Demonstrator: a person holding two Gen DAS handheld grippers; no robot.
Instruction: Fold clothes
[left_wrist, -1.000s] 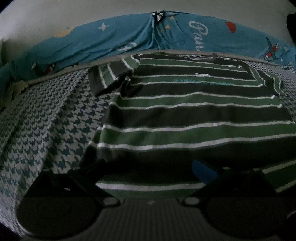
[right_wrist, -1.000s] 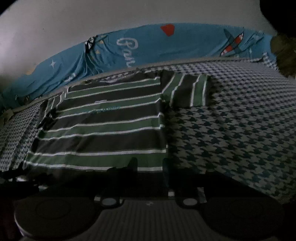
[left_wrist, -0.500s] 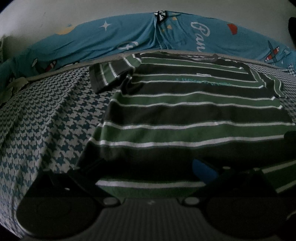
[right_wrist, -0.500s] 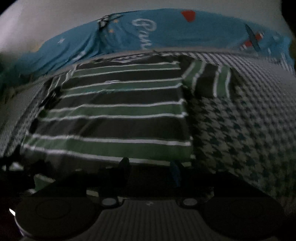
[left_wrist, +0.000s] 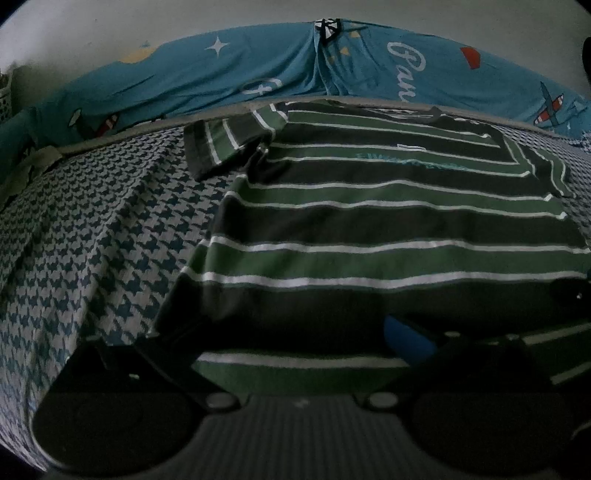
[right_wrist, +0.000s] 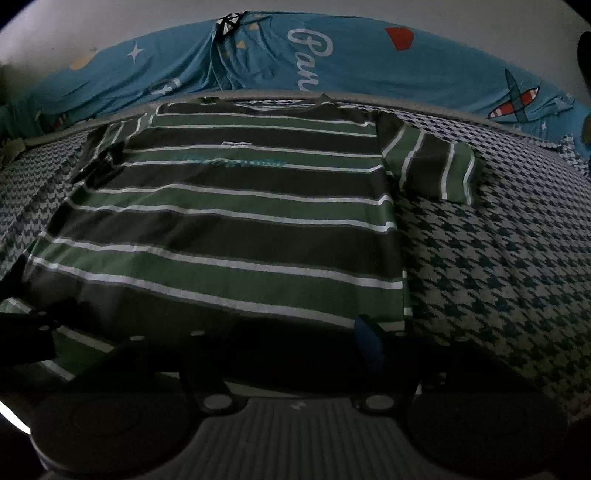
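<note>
Bedspread (right_wrist: 498, 266) bears striped shirt (right_wrist: 236, 221), hem seemingly under right hand-held gripper (right_wrist: 280, 332)

Left gripper (left_wrist: 295, 332) angled down with fingers spread wide; right gripper (right_wrist: 284, 332) angled down too, jaws opening.

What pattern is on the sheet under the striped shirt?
A blue-and-white houndstooth check on the sheet, clearest in the right wrist view.

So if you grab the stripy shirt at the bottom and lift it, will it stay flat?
Probably not: the striped shirt lies limp, following the patterned bedsheet, so it would likely droop and fold. It looks thin, probably light, and unlikely to slip away.
</note>
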